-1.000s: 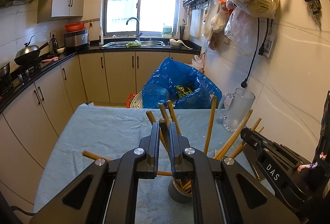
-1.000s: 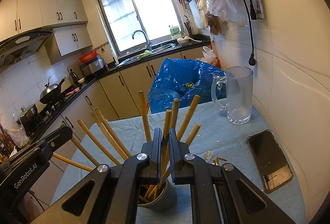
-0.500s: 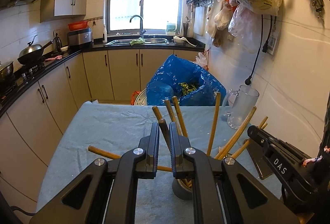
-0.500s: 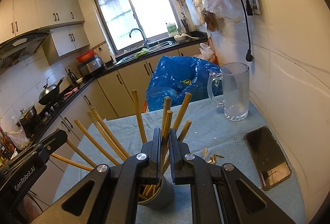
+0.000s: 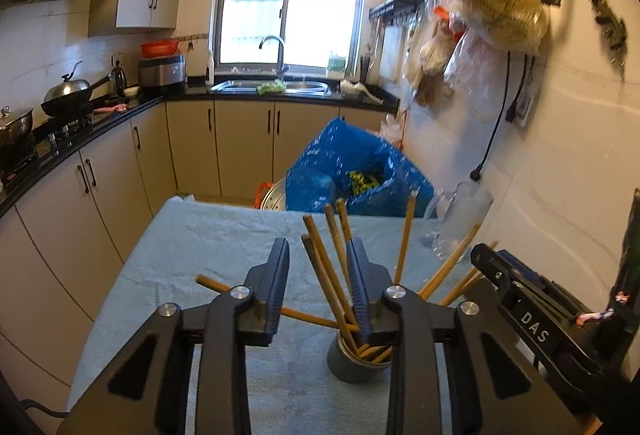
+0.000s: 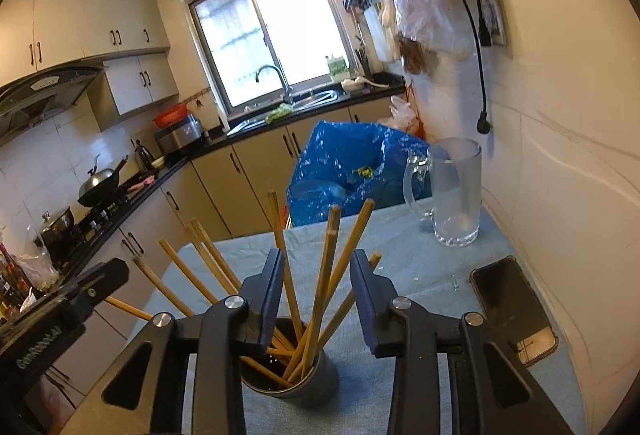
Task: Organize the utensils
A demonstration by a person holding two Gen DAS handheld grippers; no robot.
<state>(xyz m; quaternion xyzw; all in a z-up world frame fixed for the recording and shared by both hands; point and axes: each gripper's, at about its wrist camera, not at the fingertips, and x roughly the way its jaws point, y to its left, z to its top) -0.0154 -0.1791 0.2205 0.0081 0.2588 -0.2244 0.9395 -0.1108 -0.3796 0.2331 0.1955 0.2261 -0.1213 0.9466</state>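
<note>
Several wooden chopsticks (image 5: 326, 275) stand fanned out in a dark grey cup (image 5: 352, 367) on the cloth-covered table (image 5: 224, 235). My left gripper (image 5: 319, 247) hovers over the cup with its jaws opening. Two chopsticks rise between the fingers, and the pads do not press on them. In the right wrist view my right gripper (image 6: 316, 259) is also opening above the cup (image 6: 314, 389). Chopsticks (image 6: 324, 275) stand loose in its gap. Each gripper shows at the edge of the other's view: the right gripper (image 5: 520, 299) and the left gripper (image 6: 60, 307).
A glass mug (image 6: 456, 195) stands at the table's far right by the wall. A black phone (image 6: 514, 309) lies near the right edge. A blue bag (image 5: 352, 171) sits beyond the far edge. Kitchen counters run along the left.
Both grippers were shut on a chopstick over the cup. Their jaws have now parted and the chopsticks rest free in the cup. The left gripper has risen a little.
</note>
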